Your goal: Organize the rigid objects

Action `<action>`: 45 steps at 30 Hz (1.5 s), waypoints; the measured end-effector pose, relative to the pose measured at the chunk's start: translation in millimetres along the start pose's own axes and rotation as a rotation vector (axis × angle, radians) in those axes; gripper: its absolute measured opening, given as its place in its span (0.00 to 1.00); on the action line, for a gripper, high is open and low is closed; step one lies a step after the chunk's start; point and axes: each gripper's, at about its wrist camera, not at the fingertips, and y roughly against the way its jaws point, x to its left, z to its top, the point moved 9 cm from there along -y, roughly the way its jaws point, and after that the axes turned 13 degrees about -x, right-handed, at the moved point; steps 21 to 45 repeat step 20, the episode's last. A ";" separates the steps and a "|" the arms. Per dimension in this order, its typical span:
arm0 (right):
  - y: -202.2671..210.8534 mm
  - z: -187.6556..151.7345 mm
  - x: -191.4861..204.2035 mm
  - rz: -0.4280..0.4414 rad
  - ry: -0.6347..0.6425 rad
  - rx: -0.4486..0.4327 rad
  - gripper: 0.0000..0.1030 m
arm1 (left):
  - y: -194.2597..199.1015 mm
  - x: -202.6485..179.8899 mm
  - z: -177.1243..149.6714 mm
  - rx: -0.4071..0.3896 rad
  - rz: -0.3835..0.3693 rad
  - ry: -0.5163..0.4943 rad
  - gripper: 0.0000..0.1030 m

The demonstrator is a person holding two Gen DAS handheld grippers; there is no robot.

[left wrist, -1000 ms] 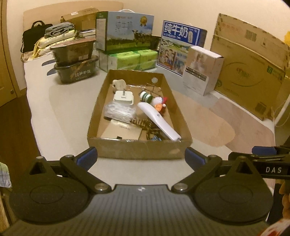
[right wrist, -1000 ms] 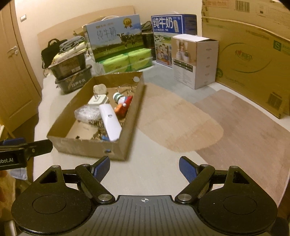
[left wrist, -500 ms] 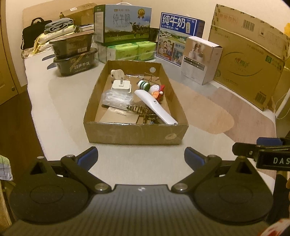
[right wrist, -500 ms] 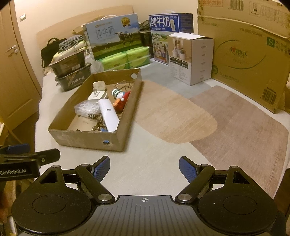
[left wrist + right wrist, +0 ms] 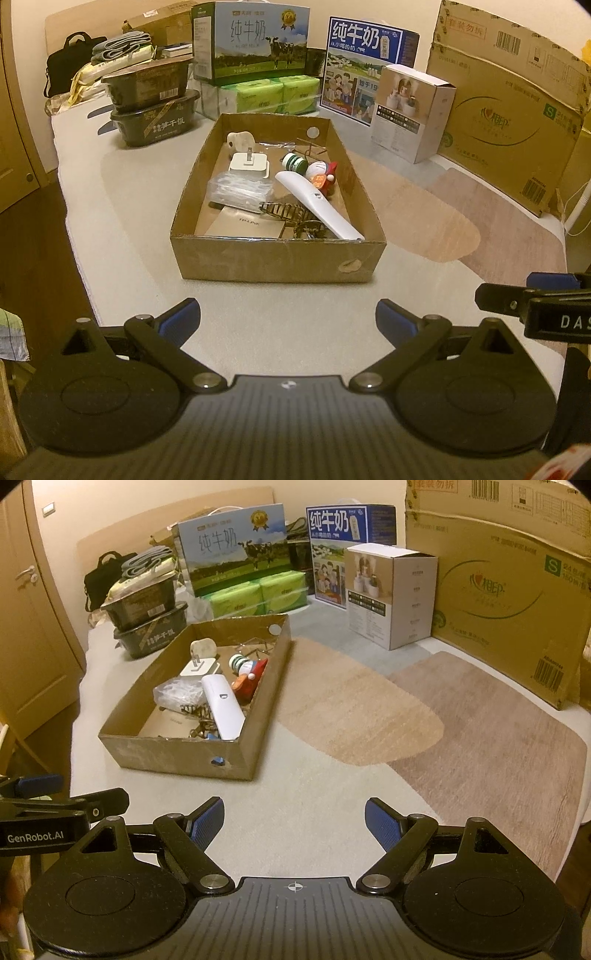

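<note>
The box (image 5: 277, 254) lies dead ahead of the released, empty left gripper (image 5: 288, 317); for the equally empty, released right gripper (image 5: 294, 821) it sits upper left.

Large carton (image 5: 509, 590) cut off above, tan booklet (image 5: 245, 225) partly covered, print illegible

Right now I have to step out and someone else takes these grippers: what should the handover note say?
Left gripper: open, empty, above the pale mat short of the box.
Right gripper: open, empty, beside it.
Shallow brown cardboard box: holds the long white plastic handheld device, white square plug adapter, green-capped small bottle, red-and-white toy figure, clear crinkled plastic bag and beige flat carton.
Done: nothing lifted out.
Left: all sorting.
</note>
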 end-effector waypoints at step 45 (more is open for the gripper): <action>0.1 4.1 -1.2 0.000 -0.004 -0.006 0.81 | -1.1 4.8 0.8 -0.017 -0.004 0.009 0.98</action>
